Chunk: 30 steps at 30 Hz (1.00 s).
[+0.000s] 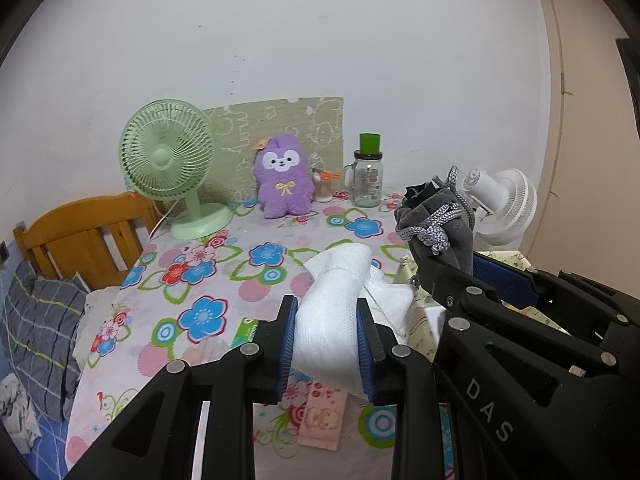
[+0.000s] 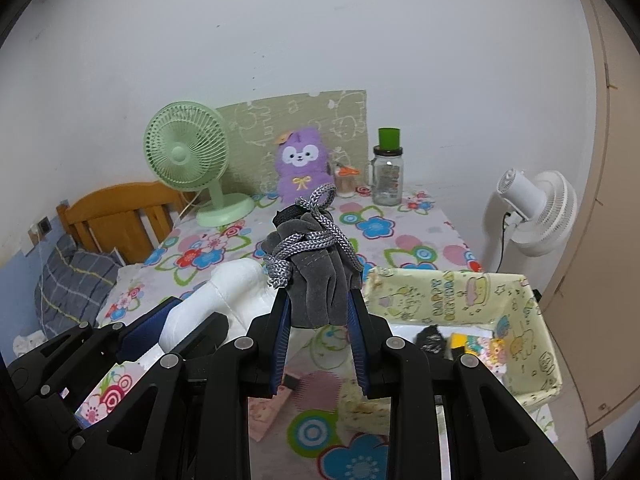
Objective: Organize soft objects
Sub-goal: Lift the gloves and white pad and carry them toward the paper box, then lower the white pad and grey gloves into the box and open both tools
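Left jaws: clamped on a white pouch (image 1: 332, 320), blue pads pressing both its sides; the left gripper (image 1: 327, 344) holds it off the bench.
Right jaws: clamped on a grey pouch (image 2: 320, 280) with a braided cord (image 2: 316, 240) looped round its neck; the right gripper (image 2: 320, 344) carries it just beside the left one.
Where the soft things are: both pouches are in the air above the flowered bench (image 1: 224, 276), side by side, the grey one nearer the box.
Box: an open yellow box (image 2: 532, 336) printed with birthday words stands at the right edge of the bench, just right of the right gripper. Inside it lie a small black thing (image 2: 430, 338) and some coloured pieces too small to name.
On the bench: a pink cloth (image 1: 324, 420) lies flat under the left gripper. At the back stand a plush (image 1: 284, 176), a jar (image 1: 368, 180) and a green fan (image 1: 168, 160).
Risk, cord: its loose loops could catch on the box rim or the left gripper, since the two sit so near.
Risk, white pouch: it bulges past the pads, so I judge it could slip out if tilted.
Risk, box: it looks light and sits at the edge; a nudge could push it off.
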Each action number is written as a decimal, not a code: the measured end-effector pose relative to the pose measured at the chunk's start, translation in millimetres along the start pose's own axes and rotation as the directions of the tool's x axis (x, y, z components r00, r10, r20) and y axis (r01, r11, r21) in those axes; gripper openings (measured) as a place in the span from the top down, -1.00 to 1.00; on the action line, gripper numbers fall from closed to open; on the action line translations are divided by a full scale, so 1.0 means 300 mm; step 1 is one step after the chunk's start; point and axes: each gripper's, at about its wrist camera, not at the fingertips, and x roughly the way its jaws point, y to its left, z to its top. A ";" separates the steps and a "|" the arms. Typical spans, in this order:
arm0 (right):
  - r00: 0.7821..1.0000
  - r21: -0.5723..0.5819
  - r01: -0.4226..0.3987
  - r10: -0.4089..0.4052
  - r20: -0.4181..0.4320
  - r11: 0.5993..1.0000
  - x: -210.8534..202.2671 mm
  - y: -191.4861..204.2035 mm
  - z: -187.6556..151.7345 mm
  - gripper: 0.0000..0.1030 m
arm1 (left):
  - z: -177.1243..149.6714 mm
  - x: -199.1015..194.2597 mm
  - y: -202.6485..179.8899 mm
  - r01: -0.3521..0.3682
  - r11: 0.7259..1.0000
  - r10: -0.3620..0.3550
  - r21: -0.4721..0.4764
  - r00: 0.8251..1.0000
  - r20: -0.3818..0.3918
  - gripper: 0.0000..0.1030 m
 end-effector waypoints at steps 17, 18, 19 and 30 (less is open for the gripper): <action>0.998 0.040 0.057 -0.057 0.008 0.998 0.000 -0.187 0.013 0.39 | 0.047 0.070 -0.176 0.080 0.995 -0.080 0.054 0.997 -0.007 0.47; 0.998 0.043 0.061 -0.061 0.009 0.997 0.001 -0.197 0.015 0.39 | 0.048 0.073 -0.185 0.084 0.995 -0.084 0.056 0.996 -0.008 0.47; 0.998 0.046 0.066 -0.066 0.009 0.997 0.001 -0.208 0.017 0.39 | 0.050 0.077 -0.193 0.088 0.994 -0.088 0.059 0.996 -0.008 0.47; 0.993 0.080 0.118 -0.118 0.005 0.990 0.006 -0.325 0.005 0.39 | 0.060 0.121 -0.292 0.153 0.984 -0.152 0.094 0.988 -0.019 0.47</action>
